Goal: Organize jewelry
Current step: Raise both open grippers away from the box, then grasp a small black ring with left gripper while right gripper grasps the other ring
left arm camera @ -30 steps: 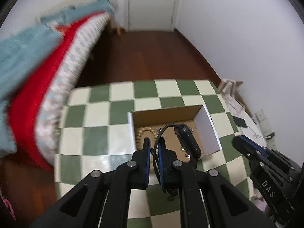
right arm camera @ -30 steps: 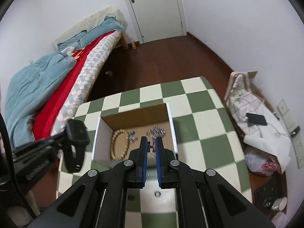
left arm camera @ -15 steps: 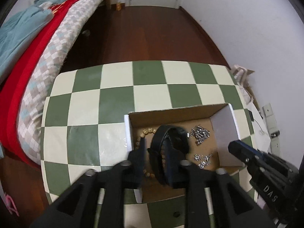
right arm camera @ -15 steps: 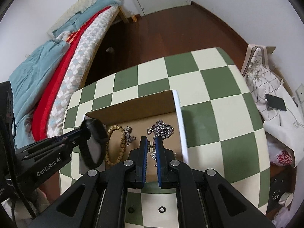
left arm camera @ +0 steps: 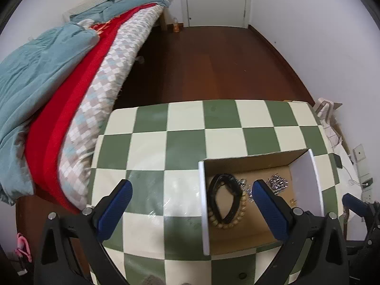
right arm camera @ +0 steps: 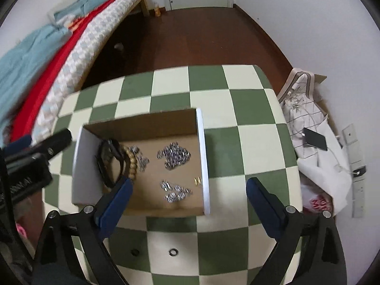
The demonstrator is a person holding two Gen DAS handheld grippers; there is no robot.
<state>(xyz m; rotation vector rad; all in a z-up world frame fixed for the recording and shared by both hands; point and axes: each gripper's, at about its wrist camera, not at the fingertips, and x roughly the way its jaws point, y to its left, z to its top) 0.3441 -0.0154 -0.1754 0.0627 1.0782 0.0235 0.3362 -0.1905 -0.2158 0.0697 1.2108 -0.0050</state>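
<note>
Both claws stand wide open and hold nothing: the left gripper [left arm camera: 191,191] hangs over the box's left wall, the right gripper [right arm camera: 188,188] over its near edge. Inside the cardboard box [right arm camera: 203,156], a black watch [right arm camera: 109,163] lies on a wooden bead bracelet [right arm camera: 131,163] against the left wall, with silver chain pieces [right arm camera: 174,156] scattered across the floor beside them. Only the right wrist view shows a small gold piece [right arm camera: 196,180] by the right wall and two rings [right arm camera: 173,251] on the checkered table [right arm camera: 249,142] near its front edge. A bed [left arm camera: 59,76] runs along the table's left edge.
</note>
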